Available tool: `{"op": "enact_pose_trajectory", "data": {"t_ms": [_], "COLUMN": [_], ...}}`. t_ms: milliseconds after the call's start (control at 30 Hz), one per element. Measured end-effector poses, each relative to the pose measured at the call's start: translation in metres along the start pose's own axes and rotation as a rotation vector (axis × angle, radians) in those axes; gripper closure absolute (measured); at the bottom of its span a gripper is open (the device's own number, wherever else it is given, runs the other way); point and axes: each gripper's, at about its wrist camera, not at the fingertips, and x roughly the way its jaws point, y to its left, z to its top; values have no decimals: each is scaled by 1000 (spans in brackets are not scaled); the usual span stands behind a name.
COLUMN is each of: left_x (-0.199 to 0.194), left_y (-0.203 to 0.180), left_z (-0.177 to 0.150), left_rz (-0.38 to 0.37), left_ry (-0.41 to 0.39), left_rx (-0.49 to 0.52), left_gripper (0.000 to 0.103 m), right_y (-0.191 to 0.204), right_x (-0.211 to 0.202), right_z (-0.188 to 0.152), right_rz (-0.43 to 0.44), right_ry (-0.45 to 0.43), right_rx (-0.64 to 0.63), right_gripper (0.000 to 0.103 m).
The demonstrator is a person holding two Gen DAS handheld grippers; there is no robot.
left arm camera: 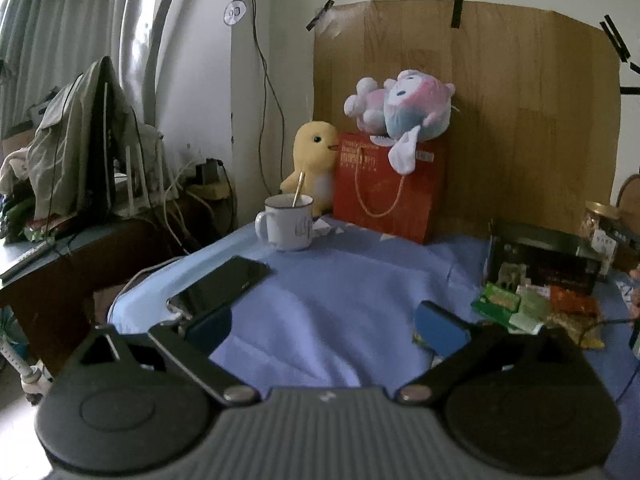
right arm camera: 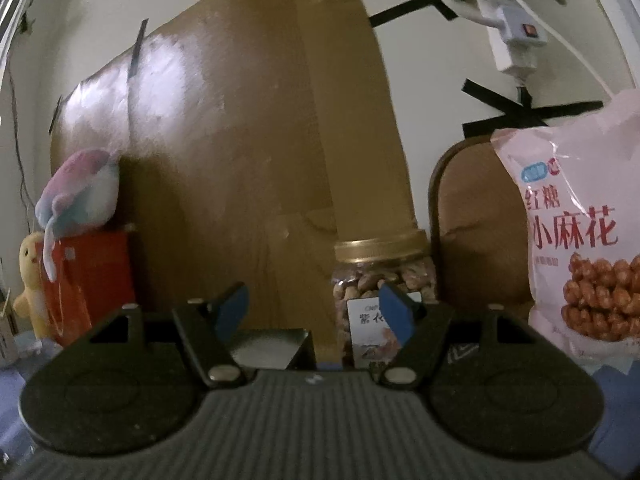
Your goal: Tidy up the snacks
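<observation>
Here, in the left wrist view, the left claw stands spread wide with nothing between its blue pads, hanging over the blue cloth that covers the surface. A black phone lies just beyond the left pad, and small snack packets in green, orange and yellow lie in a loose heap to the right, just past the right pad. Behind that heap stands a dark box, and a nut jar sits at the far right edge. Farther back are a white mug with a spoon in it, a yellow plush chick, and a red gift bag with a pink and blue plush toy on top, all before a brown board taped to the wall. In the right wrist view, the right claw is also open and grips nothing, pointing roughly level at the same board. The jar, gold-lidded and full of nuts, stands just behind the right pad. Only this view shows a pink bag of fried twists upright at the right and a white power strip on the wall; the phone, mug and packets appear only from the left.
</observation>
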Motion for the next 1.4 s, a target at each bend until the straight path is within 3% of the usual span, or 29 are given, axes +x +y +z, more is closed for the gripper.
{"op": "enact_pose_trajectory", "data": {"t_ms": [567,1033,1400], "left_x": [-1,13,45], "left_y": [-46,-50,-65], "left_z": [-7,-13,-14], "left_rz": [-45,-81,-260], "left_ry": [0,39,82], "left_rx": [122,104,54], "left_gripper": [0,0,0], "right_y": [-9,-11,-6], "right_x": [6,8,5], "right_z": [0,0,1], "right_rz": [-4,-14,-20], "right_ry": [32,51,17], "right_rx": [56,70,33], "right_gripper": [25,24,24]}}
